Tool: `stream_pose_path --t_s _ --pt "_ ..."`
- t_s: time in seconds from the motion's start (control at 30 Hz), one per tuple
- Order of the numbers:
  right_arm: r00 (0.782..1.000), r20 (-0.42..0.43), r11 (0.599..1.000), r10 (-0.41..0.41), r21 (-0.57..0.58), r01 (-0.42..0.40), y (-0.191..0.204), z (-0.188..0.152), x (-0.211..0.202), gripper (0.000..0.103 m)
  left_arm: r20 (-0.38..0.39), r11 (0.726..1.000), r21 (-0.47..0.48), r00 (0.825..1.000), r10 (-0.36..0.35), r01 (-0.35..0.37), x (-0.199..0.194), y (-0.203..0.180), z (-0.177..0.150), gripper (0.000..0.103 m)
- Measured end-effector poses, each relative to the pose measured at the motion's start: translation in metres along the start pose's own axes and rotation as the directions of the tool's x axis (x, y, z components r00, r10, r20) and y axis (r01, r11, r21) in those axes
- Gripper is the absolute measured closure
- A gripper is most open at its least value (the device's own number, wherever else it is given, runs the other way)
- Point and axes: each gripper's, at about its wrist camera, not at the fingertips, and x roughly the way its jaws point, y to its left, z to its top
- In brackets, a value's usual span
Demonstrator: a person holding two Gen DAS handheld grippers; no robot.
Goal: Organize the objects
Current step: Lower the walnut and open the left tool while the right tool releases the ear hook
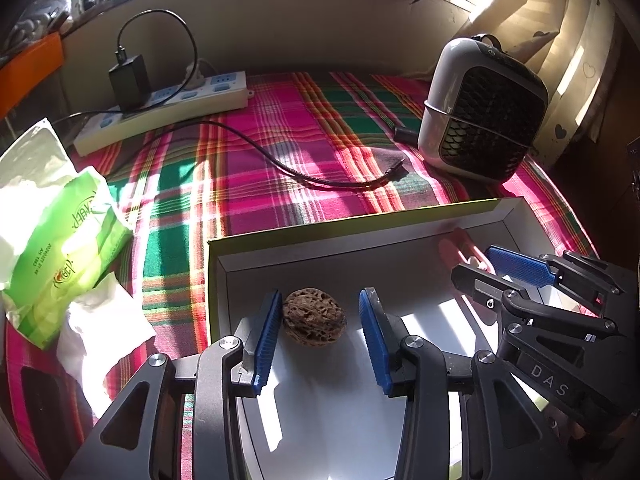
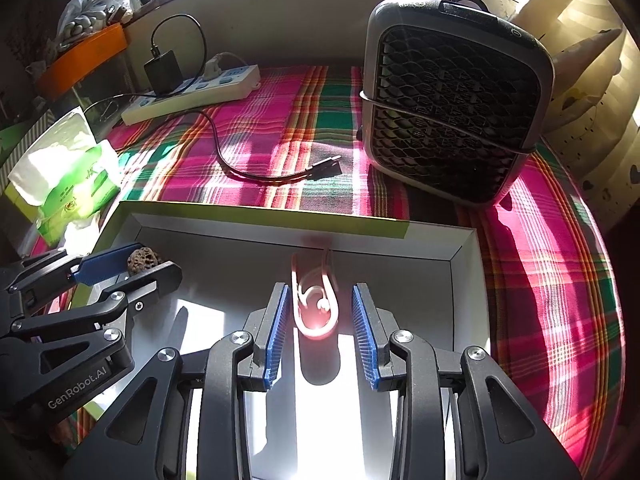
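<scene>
A shallow white box with a yellow-green outer rim lies on the plaid cloth. Inside it at the left rests a brown wrinkled walnut, between the blue pads of my left gripper. The jaws stand apart: the left pad is at the nut's side and the right pad is clear of it. At the box's right a pink looped clip lies between the pads of my right gripper, with a gap on both sides. Each gripper also shows in the other's view: right gripper, left gripper.
A grey desk fan stands at the back right of the plaid cloth. A white power strip with a black charger lies at the back left, its black cable trailing across the cloth. A green tissue pack sits left of the box.
</scene>
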Motion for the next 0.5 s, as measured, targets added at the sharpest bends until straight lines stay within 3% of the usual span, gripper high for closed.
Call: stream_pose_path --t_s 0.23,0.5 --pt "1.0 0.013 1.0 0.012 0.013 -0.012 -0.002 -0.004 -0.007 0.059 0.018 1.0 -0.018 1.0 0.019 -0.019 -0.01 0.002 -0.003 0.059" --pt "0.999 0.037 1.0 0.009 0.014 -0.009 0.0 -0.009 -0.021 0.058 0.037 0.999 -0.022 0.999 0.025 -0.024 -0.025 0.0 -0.009 0.058"
